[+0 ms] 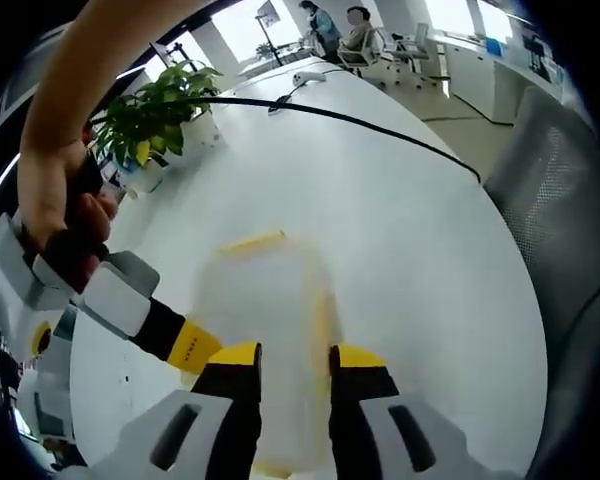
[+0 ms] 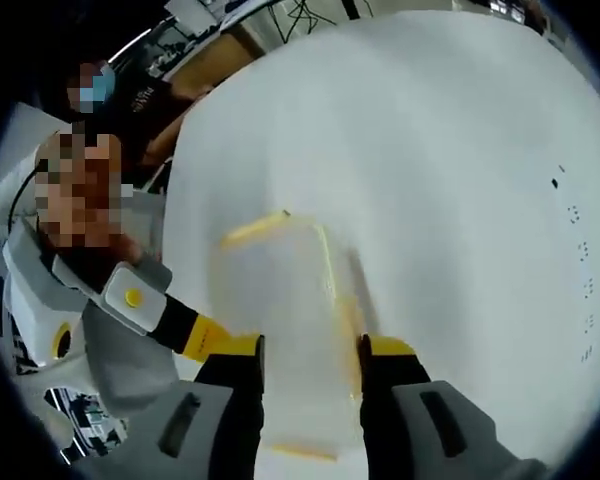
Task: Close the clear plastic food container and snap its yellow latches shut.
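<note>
The clear plastic container [image 1: 270,290] is blurred on the white table [image 1: 400,230], with a yellow latch [image 1: 252,241] on its far edge. My left gripper [image 1: 295,360] is open, its yellow-tipped jaws standing over the container's near part. The right gripper [image 1: 188,345], held by a hand, reaches in from the left and touches the container's side. In the right gripper view the container [image 2: 285,300] lies between the jaws of my open right gripper [image 2: 310,355]. Yellow latches [image 2: 255,228] show at its far edge and along its right side. The left gripper [image 2: 205,338] comes in beside it.
A potted green plant [image 1: 155,115] stands at the table's far left. A black cable [image 1: 360,125] runs across the far part of the table. A grey chair [image 1: 570,200] is at the right edge. People sit at desks far behind [image 1: 345,30].
</note>
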The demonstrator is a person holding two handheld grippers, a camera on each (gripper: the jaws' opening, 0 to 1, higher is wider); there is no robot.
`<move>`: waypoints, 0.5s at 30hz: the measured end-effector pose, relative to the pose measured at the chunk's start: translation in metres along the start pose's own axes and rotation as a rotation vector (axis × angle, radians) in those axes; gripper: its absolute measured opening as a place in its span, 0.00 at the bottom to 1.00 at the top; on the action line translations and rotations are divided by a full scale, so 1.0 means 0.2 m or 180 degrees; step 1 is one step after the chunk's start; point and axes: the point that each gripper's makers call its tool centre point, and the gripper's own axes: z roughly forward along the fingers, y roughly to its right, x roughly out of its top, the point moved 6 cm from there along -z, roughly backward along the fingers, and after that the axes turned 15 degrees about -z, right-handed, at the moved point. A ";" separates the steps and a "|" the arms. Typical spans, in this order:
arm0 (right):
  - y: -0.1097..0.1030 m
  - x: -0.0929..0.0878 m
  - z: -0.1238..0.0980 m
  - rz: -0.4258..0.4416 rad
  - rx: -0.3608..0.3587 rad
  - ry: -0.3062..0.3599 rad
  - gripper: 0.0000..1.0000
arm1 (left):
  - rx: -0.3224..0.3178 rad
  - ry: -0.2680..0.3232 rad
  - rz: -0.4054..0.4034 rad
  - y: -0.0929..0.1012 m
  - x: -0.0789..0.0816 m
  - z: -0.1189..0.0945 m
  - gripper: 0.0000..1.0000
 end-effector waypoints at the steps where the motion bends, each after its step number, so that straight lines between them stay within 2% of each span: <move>1: -0.01 0.00 0.01 0.0009 0.0010 -0.0005 0.34 | 0.0006 0.0005 0.0013 0.00 0.00 0.00 0.19; 10: -0.05 0.04 0.03 -0.0071 -0.0032 -0.0016 0.34 | -0.0021 0.0020 -0.0031 -0.01 -0.01 -0.01 0.20; 15: -0.07 0.06 0.02 -0.0130 -0.0118 0.0016 0.35 | -0.0097 0.0101 -0.0166 -0.02 -0.01 -0.02 0.21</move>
